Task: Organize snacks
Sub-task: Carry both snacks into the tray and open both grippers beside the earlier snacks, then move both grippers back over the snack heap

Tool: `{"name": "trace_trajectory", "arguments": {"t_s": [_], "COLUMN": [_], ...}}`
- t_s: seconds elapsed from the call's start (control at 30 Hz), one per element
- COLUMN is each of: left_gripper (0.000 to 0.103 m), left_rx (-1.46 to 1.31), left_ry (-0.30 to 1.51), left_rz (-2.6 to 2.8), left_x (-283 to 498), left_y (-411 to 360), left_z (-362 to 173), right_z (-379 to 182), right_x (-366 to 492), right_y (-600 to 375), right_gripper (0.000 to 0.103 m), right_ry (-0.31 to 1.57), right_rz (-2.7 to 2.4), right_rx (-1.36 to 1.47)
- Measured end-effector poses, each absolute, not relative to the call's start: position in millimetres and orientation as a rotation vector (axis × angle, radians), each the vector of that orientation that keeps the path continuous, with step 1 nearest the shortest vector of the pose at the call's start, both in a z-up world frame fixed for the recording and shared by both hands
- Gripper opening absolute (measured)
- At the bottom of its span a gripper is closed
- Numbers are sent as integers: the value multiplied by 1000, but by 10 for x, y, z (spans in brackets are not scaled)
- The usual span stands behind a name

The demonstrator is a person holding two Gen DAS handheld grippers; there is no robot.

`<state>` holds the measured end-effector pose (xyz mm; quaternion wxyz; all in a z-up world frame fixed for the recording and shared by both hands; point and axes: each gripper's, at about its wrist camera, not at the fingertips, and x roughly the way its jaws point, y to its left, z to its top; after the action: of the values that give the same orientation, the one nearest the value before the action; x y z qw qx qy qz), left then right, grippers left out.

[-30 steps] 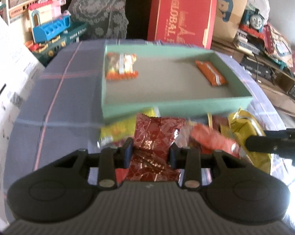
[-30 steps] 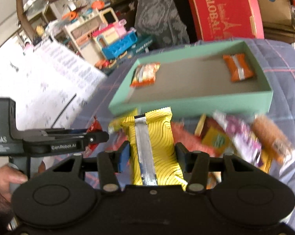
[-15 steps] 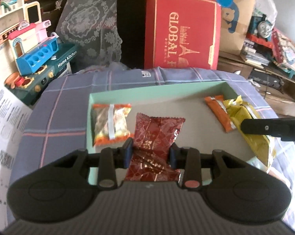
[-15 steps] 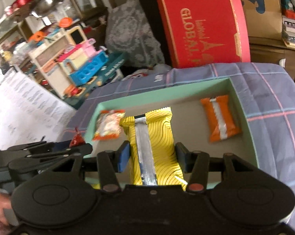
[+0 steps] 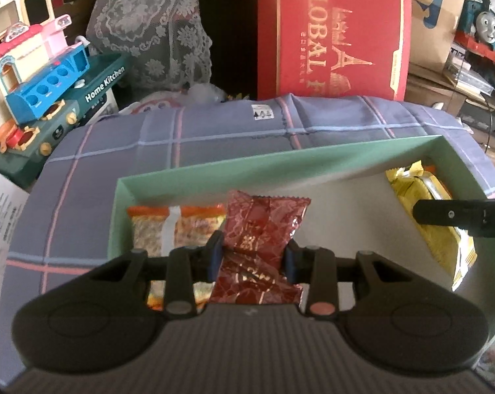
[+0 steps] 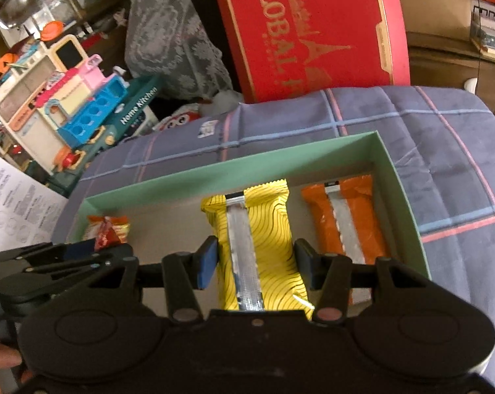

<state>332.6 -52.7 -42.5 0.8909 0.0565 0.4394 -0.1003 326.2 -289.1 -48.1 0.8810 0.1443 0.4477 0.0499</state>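
Note:
A green box (image 5: pixel 280 159) (image 6: pixel 234 167) lies on a purple plaid cloth. My left gripper (image 5: pixel 252 256) is shut on a dark red snack packet (image 5: pixel 260 226), held over the box's left part beside an orange-ended snack bag (image 5: pixel 168 226) that lies inside. My right gripper (image 6: pixel 255 259) is over the box; its jaws stand slightly apart from the yellow snack packet (image 6: pixel 257 229) between them, so the grip is unclear. An orange packet (image 6: pixel 349 216) lies in the box's right end. The yellow packet (image 5: pixel 424 210) and the right gripper's finger (image 5: pixel 461 218) also show in the left wrist view.
A big red gift box (image 5: pixel 333 32) (image 6: pixel 313 29) stands behind the table. A toy kitchen set (image 5: pixel 47 75) (image 6: pixel 70 108) is at the back left. Printed paper (image 6: pixel 14 203) lies at the left. Cardboard boxes and a toy train (image 5: pixel 484 29) are at the back right.
Both grippers carried their packets forward from the snack pile in front of the box to above its inside. The right jaws now look a little wider around the yellow packet.

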Motion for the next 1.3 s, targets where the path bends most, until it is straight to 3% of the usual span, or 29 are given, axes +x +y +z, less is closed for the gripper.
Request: {"name": "trace_trajectory", "arguments": {"t_s": [0.03, 0.1, 0.13, 0.17, 0.2, 0.27, 0.8, 1.3], "left_gripper": [36, 60, 90, 102, 103, 103, 103, 103], "left_rx": [122, 143, 153, 162, 170, 182, 165, 181], "left_ry": [909, 894, 884, 867, 842, 848, 902, 980], "left_rz": [-205, -185, -173, -164, -160, -176, -248, -304], "left_x": [3352, 3362, 3343, 3308, 3254, 3208, 2209, 1230], "left_y": [-544, -582, -602, -611, -622, -647, -643, -838], "left_z": [-442, -464, -464, -450, -434, -413, -183, -327], "right_z": [-506, -539, -542, -532, -496, -451, -245, -352], "right_x": [3303, 3353, 3357, 3340, 3318, 3275, 2356, 1379], "right_y": [-2908, -2918, -2922, -2925, -2920, -2915, -3101, -3442], "right_gripper": [51, 61, 68, 84, 98, 103, 103, 103], "right_ry": [936, 932, 928, 919, 910, 886, 915, 937], "right_rz": [95, 87, 86, 91, 95, 102, 121, 104], "right_rx": [303, 306, 306, 310, 312, 308, 364, 457]}}
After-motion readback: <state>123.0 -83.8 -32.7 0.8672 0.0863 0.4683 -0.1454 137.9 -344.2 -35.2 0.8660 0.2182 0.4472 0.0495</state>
